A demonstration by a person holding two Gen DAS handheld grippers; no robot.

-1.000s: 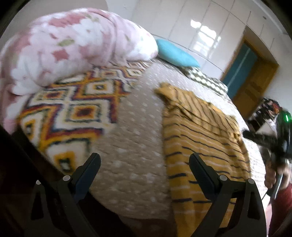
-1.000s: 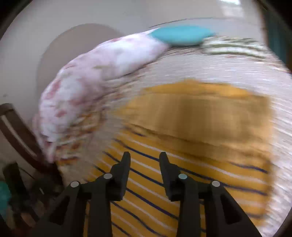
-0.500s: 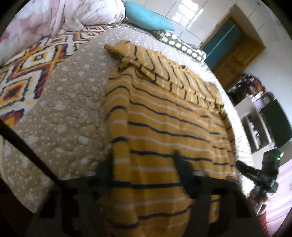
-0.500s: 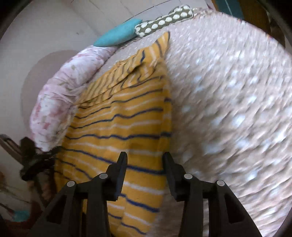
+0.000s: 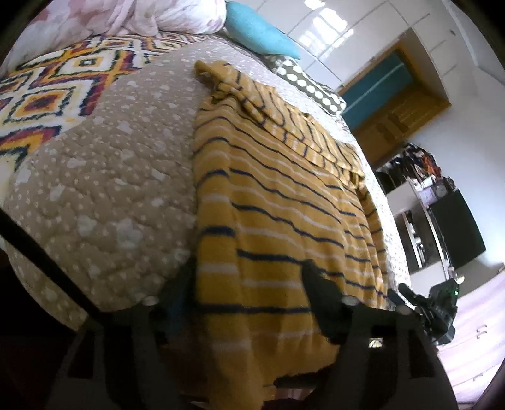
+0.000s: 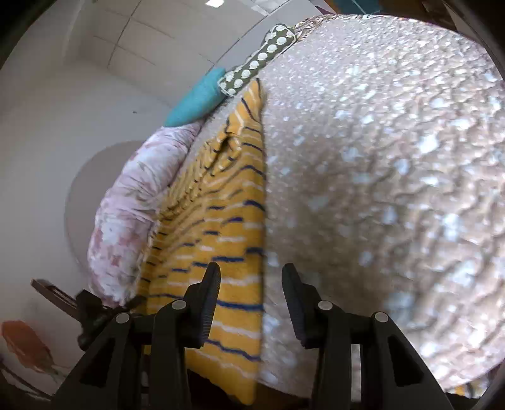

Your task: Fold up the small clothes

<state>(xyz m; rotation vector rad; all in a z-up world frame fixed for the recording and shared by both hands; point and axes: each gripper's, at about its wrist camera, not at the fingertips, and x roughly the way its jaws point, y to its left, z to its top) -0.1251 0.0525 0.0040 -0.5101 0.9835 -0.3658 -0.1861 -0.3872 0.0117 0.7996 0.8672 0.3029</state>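
A yellow top with navy and white stripes (image 5: 284, 202) lies flat on the beige dotted quilt (image 5: 104, 176), its near hem hanging over the bed's front edge. My left gripper (image 5: 252, 290) is low at the hem's left corner. Its blurred jaws are opening, with the cloth lying between the fingers (image 5: 318, 299) and not pinched. My right gripper (image 6: 251, 299) is at the top's (image 6: 233, 252) right side edge. It stands open, straddling that edge without pressing on it. It also shows in the left wrist view as a dark right gripper (image 5: 426, 306) at the far right.
A pink floral duvet (image 5: 132, 19), a teal pillow (image 5: 255, 31) and a dotted cushion (image 5: 309, 85) sit at the bed's head. A patterned blanket (image 5: 47, 94) covers the left side. A wooden door (image 5: 394, 120) and shelves (image 5: 442, 220) stand beyond the bed.
Both grippers dropped toward the top's near hem. The left jaws narrowed, then widened again. The right gripper rolled and swung from over the top's middle to its right edge.
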